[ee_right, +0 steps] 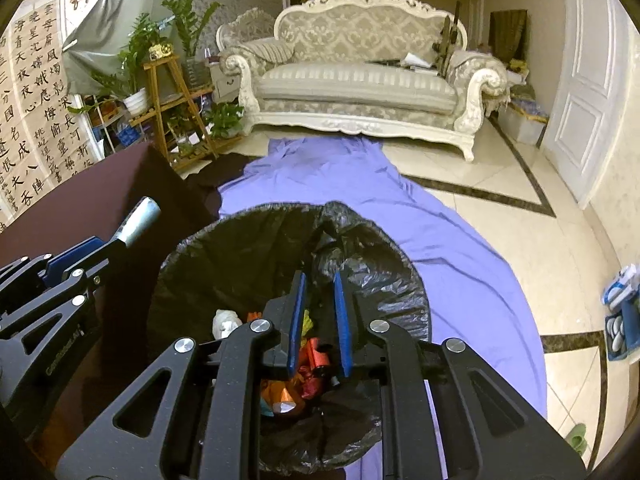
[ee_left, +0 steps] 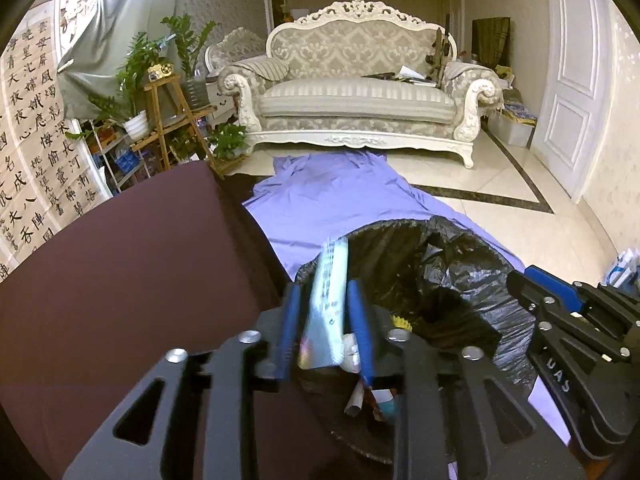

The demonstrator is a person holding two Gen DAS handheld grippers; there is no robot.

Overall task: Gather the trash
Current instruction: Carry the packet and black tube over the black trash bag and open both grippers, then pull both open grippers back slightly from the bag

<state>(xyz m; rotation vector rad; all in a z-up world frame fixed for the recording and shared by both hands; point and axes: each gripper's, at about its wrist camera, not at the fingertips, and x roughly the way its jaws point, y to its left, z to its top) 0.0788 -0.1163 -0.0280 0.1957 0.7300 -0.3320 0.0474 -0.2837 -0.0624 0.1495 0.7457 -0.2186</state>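
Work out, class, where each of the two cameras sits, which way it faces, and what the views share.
Left wrist: on the left gripper, facing forward and down over the bin; a packet stands between its own fingers, and the right gripper shows at the right edge.
Right wrist: on the right gripper, looking down into the bin; its fingers are open with nothing between them, and the left gripper shows at the left edge.
Shared: bin, purple sheet, sofa, table.
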